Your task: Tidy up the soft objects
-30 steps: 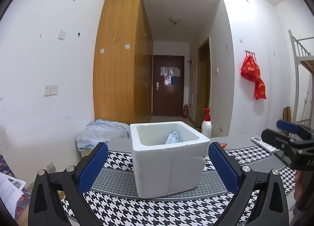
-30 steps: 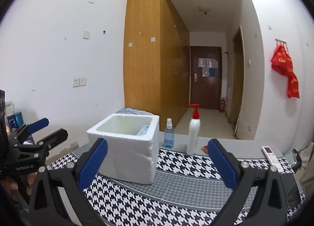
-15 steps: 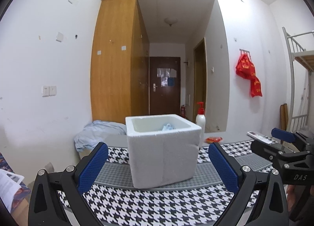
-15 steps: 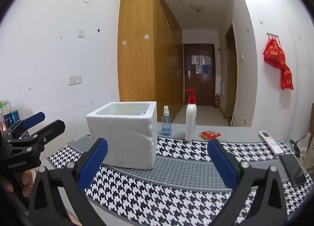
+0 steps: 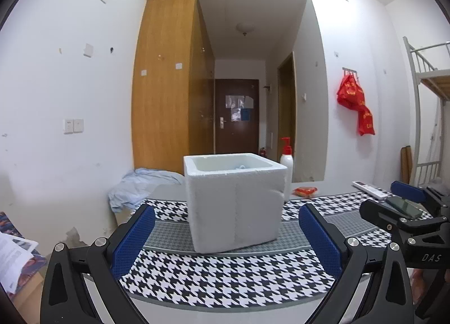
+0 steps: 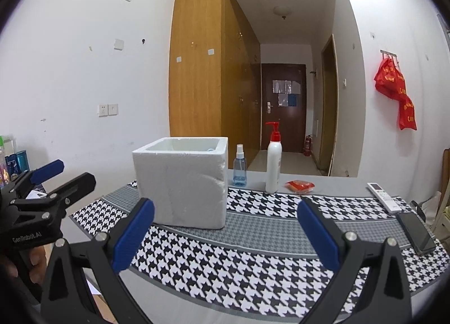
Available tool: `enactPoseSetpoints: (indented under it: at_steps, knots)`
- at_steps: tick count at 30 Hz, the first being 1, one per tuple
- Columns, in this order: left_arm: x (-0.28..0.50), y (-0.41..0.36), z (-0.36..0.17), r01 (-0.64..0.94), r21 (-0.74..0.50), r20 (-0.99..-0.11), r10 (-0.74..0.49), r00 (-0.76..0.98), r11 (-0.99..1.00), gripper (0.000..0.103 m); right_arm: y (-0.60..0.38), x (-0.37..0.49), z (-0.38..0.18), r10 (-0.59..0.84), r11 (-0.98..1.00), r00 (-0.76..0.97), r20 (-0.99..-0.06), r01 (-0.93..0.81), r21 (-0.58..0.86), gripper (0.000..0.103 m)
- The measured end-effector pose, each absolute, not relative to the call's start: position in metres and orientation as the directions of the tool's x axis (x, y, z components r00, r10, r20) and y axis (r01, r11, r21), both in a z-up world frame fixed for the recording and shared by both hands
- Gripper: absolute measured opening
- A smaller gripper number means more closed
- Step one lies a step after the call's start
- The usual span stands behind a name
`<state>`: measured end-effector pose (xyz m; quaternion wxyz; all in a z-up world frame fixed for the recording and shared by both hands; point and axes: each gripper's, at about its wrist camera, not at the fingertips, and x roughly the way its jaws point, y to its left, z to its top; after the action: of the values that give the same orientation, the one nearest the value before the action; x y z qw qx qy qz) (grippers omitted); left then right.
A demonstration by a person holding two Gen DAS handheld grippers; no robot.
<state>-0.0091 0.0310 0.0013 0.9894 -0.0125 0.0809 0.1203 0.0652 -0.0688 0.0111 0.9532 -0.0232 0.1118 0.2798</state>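
A white foam box (image 5: 234, 206) stands open-topped on the houndstooth mat (image 5: 225, 276), a little beyond my left gripper (image 5: 225, 211), which is open and empty. Only a pale blue scrap (image 5: 242, 167) of the box's contents shows over the rim. A red soft packet (image 5: 305, 191) lies behind the box to the right. My right gripper (image 6: 225, 206) is open and empty, facing the box (image 6: 182, 183) and the packet (image 6: 299, 185). Each gripper shows in the other's view: the right one (image 5: 385, 197) at the right edge, the left one (image 6: 71, 173) at the left edge.
A red-pump white bottle (image 6: 273, 166) and a small blue spray bottle (image 6: 240, 169) stand behind the box. A white remote (image 6: 384, 197) and a dark phone (image 6: 417, 232) lie at the mat's right end. Crumpled light blue cloth (image 5: 140, 186) sits past the table's left.
Both grippers have sunk lower, towards table height, so less of the box's inside shows. Both stay open and empty.
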Motion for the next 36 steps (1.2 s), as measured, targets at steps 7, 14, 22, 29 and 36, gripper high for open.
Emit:
enactPoseSetpoints:
  at_steps: [7,14,22,29,36]
  knots:
    - [-0.018,0.028,0.001,-0.246,-0.001,-0.159,0.243,0.957,0.969,0.102,-0.077,0.060,0.010,0.515,0.853,0.826,-0.228,-0.520,0.042,0.103]
    - [-0.023,0.024,0.002,-0.237,0.009,-0.153,0.236,0.960,0.971,0.102,-0.079,0.052,0.009,0.511,0.854,0.828,-0.229,-0.519,0.031,0.103]
    - [-0.023,0.025,0.003,-0.224,0.019,-0.160,0.224,0.961,0.974,0.102,-0.079,0.047,0.010,0.516,0.851,0.828,-0.220,-0.524,0.023,0.103]
    - [-0.023,0.023,0.001,-0.218,0.021,-0.165,0.219,0.962,0.976,0.102,-0.079,0.048,0.010,0.513,0.853,0.828,-0.226,-0.521,0.025,0.103]
    - [-0.022,0.023,0.001,-0.218,0.022,-0.169,0.219,0.961,0.976,0.102,-0.078,0.048,0.008,0.512,0.853,0.827,-0.233,-0.522,0.021,0.103]
